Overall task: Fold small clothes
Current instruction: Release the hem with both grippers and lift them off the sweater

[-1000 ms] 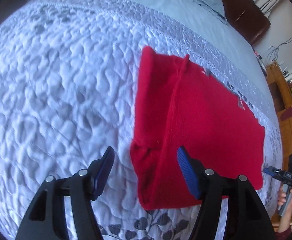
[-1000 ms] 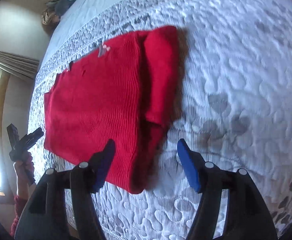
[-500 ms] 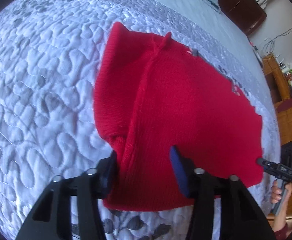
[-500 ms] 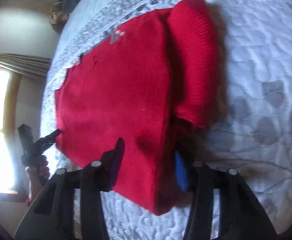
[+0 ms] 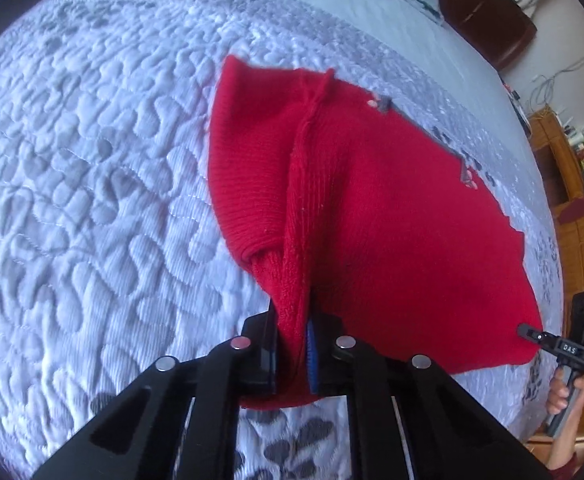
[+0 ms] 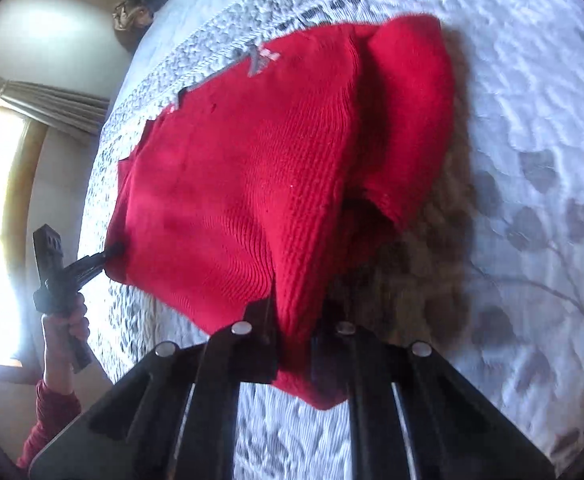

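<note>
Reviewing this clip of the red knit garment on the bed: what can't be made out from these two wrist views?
- Left wrist view: the left gripper pads, buried in the red garment.
- Right wrist view: the right gripper pads, likewise covered by knit; window glare washes out the room at left.
- Both views: the garment's underside, against the quilt; the small grey marks at its far edge, too small to identify.

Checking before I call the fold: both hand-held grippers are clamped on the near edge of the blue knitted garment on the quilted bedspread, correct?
One thing is wrong: the knitted garment is red, not blue, as both wrist views show. The rest holds: the left hand-held gripper and the right hand-held gripper have just closed on its near edge, on the quilted bedspread.
</note>
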Motion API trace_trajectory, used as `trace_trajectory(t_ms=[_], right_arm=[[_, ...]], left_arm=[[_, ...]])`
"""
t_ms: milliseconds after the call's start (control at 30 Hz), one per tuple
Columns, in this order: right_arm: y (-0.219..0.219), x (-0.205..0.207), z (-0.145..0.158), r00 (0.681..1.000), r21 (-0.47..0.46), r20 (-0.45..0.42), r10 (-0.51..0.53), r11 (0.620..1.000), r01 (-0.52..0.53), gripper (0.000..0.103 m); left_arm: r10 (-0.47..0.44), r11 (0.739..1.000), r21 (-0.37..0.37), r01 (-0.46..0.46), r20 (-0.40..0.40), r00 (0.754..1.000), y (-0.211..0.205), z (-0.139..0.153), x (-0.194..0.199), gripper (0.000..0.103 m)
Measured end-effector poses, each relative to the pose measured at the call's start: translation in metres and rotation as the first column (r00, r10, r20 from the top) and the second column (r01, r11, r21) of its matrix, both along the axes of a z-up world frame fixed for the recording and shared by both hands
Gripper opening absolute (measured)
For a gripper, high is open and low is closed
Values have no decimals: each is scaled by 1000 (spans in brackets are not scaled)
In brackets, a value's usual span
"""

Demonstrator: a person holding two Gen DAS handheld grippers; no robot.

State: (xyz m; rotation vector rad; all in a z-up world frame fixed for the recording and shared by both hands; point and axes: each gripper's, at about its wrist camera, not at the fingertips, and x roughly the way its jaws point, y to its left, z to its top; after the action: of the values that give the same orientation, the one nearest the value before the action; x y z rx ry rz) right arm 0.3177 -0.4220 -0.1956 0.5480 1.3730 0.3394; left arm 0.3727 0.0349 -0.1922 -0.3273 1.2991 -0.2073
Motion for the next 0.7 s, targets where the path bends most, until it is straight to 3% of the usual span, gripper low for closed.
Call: trace_trajectory(t_ms=[200, 400, 533, 700], right_arm=[[-2, -47, 27, 999, -15, -18, 36, 999, -36, 9], [-18, -129, 39, 997, 9, -56, 55, 998, -55, 9], [-28, -180, 42, 996, 25, -72, 59, 998, -57, 9], [-25, -223, 26, 993, 16, -105, 54, 998, -52, 9]], left_arm=[[-54, 998, -43, 53, -12, 998, -6, 28, -48, 10], [-91, 993, -83, 88, -44, 995, -12, 41, -128, 10], [-116, 987, -115, 109, -53, 992, -15, 41, -184, 10], [-137, 989, -73, 131, -73, 988, -21, 24, -226, 11]])
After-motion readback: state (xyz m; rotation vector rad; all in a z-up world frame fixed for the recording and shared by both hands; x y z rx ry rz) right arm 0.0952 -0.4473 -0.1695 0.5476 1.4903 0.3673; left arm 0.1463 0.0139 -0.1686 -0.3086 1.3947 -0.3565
